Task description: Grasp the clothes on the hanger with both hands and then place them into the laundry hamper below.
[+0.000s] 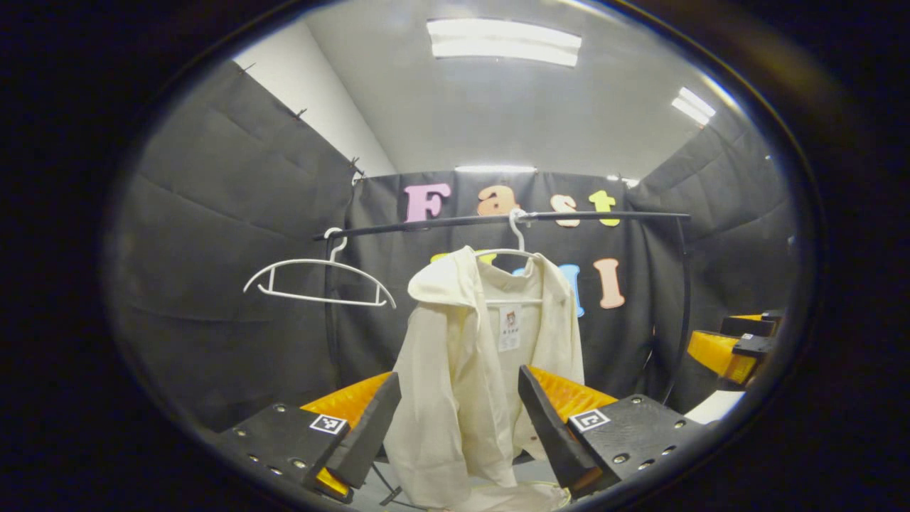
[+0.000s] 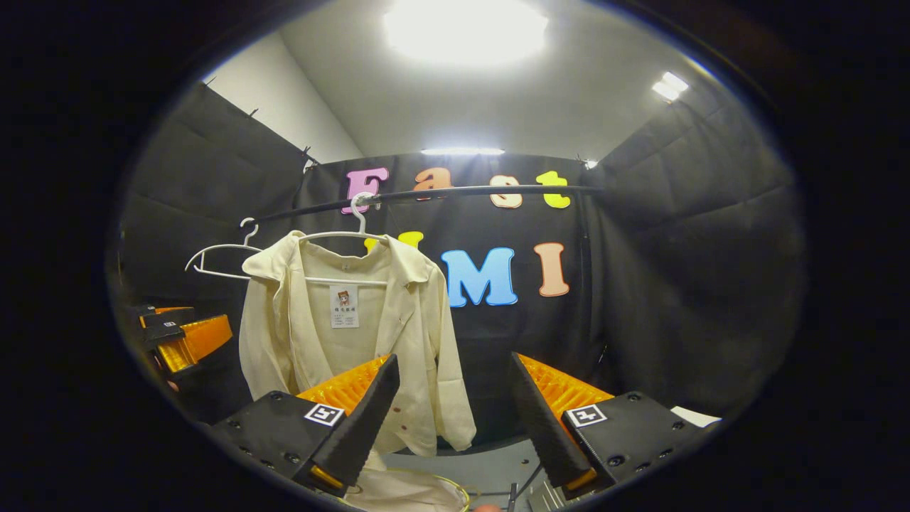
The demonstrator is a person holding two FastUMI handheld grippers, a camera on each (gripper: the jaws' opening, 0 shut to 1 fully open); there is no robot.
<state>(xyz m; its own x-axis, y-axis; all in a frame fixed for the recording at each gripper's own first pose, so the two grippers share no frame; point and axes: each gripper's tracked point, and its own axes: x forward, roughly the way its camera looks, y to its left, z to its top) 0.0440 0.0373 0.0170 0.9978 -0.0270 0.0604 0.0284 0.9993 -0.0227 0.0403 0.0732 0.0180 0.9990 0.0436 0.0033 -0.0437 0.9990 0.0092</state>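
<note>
A cream shirt (image 1: 476, 355) hangs open-fronted on a white hanger (image 1: 517, 242) from a black rail (image 1: 569, 215). My left gripper (image 1: 455, 419) is open, its fingers standing apart on either side of the shirt's lower half and short of it. In the right gripper view the shirt (image 2: 341, 334) hangs left of centre. My right gripper (image 2: 455, 416) is open, with the shirt's hem showing just behind its left finger. A pale hamper rim (image 2: 419, 494) shows at the bottom, under the shirt, and the hamper (image 1: 519, 498) also peeks beneath the hem.
An empty white hanger (image 1: 320, 281) hangs on the rail left of the shirt, the same empty hanger (image 2: 217, 256) lying behind the shirt's shoulder. The right gripper (image 1: 736, 341) shows at the right edge, the left gripper (image 2: 181, 331) at the left edge. Black cloth walls close in all around.
</note>
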